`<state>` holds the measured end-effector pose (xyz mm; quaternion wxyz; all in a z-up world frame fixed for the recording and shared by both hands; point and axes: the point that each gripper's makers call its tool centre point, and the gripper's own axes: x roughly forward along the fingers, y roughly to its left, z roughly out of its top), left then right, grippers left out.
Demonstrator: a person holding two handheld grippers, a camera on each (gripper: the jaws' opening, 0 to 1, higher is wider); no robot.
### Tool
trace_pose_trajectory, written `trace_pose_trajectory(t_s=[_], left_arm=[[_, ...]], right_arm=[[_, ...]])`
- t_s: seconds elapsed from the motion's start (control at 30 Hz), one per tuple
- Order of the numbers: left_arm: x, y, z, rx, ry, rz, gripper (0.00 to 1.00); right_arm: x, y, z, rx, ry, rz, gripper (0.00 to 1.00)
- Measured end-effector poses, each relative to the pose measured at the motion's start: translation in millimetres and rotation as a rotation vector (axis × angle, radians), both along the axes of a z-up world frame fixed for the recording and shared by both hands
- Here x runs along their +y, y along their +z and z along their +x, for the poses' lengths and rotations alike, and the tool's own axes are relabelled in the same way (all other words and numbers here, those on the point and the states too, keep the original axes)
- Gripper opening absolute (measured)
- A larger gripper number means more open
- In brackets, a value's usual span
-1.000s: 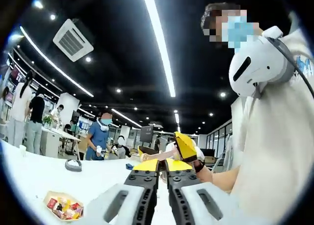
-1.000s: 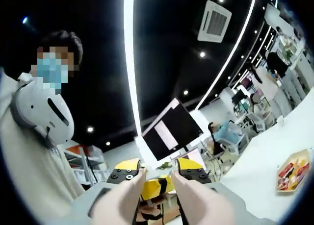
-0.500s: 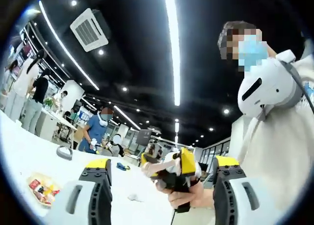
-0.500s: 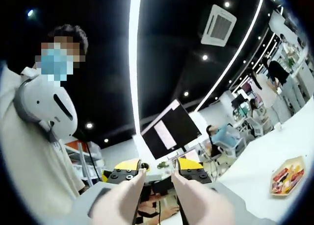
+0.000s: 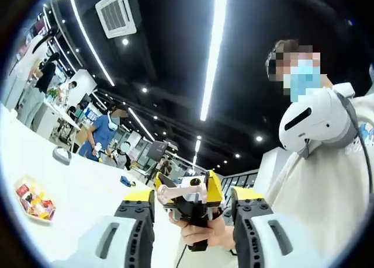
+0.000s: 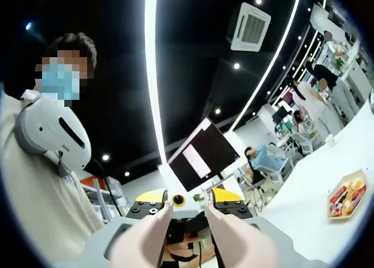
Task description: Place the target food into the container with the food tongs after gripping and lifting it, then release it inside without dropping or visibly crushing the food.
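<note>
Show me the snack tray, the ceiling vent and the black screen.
Snack tray (image 5: 34, 199): left gripper view, on its near rim.
Ceiling vent (image 6: 250, 27): right gripper view, middle of its grille.
Black screen (image 6: 201, 155): right gripper view, centre of the dark panel.

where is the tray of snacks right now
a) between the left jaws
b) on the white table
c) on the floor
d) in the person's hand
b: the tray lies flat on the white table, apart from the left gripper and its open jaws.
</note>
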<state>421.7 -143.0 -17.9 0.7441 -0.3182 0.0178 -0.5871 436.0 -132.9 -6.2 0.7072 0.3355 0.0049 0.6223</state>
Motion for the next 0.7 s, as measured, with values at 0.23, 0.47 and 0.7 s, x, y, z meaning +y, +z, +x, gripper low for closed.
trace_pose_trajectory(t_s=[0.23,0.47,0.7], left_arm=[[17,2.2,-1.3,0.008,0.036,-0.049,0.38],[16,-8.0,0.5,0.047,0.027,-0.057,0.36],[17,-5.7,-4.0,0.121,-0.060,-0.111,0.22]], right_arm=[[10,-5.9,-9,0.012,0.004,-0.012,0.29],[9,-12.2,-8,0.032,-0.045,-0.009,0.28],[2,-16.0,-6,0.061,-0.068,-0.002,0.29]])
